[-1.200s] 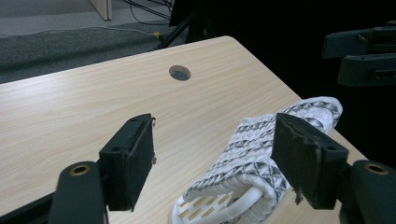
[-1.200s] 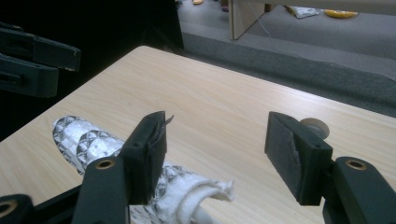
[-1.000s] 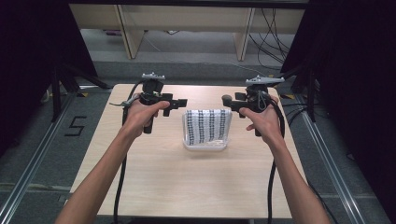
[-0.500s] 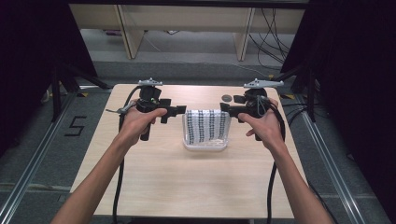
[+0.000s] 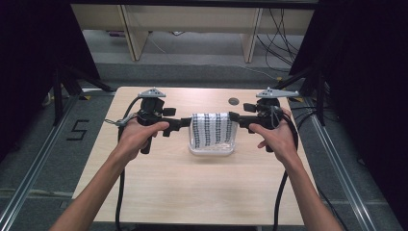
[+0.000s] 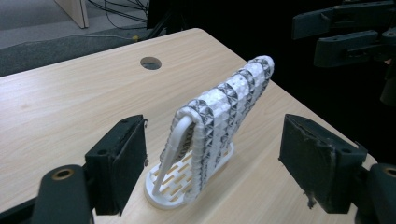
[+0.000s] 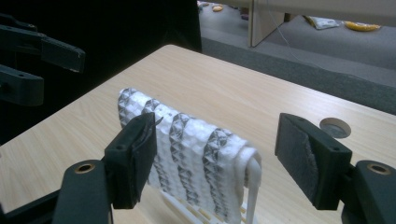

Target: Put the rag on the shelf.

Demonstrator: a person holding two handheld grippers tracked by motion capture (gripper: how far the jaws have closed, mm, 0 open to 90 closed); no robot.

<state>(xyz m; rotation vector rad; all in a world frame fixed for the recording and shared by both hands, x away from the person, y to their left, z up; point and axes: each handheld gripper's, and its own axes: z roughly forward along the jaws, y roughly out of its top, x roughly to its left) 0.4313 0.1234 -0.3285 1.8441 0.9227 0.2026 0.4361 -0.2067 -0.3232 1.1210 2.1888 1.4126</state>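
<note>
Cloth point(image 5: 213, 129) with a black-and-white quilted pattern hangs draped over a white rack point(image 5: 212, 149), which stands upright near the middle of the pale wooden counter point(image 5: 192, 187), a little toward its far edge. The rack's slotted base rests flat on the wood, and the cloth folds over its top bar and falls down both faces.

The left tool point(image 5: 185, 122) is held level in the person's left hand point(image 5: 137, 137) and points at the cloth's left end from just beside it. In the left gripper view its two black pads point(image 6: 122, 158) stand wide apart, with the rack's curved end frame and the cloth's edge point(image 6: 219, 121) showing between them but farther off; nothing is gripped. Its jaws have just been opening.

The right tool point(image 5: 234, 117) is held in the right hand point(image 5: 275, 139) and points at the cloth's right end from the opposite side, its tips right at that edge. In the right gripper view the pads point(image 7: 310, 156) are spread, the cloth point(image 7: 187, 154) sits between them, and the left pad lies in front of the fabric; whether it touches cannot be told. These jaws too have just been opening, released from any hold.

A round hole point(image 5: 234, 101) lies in the counter behind the rack
</note>
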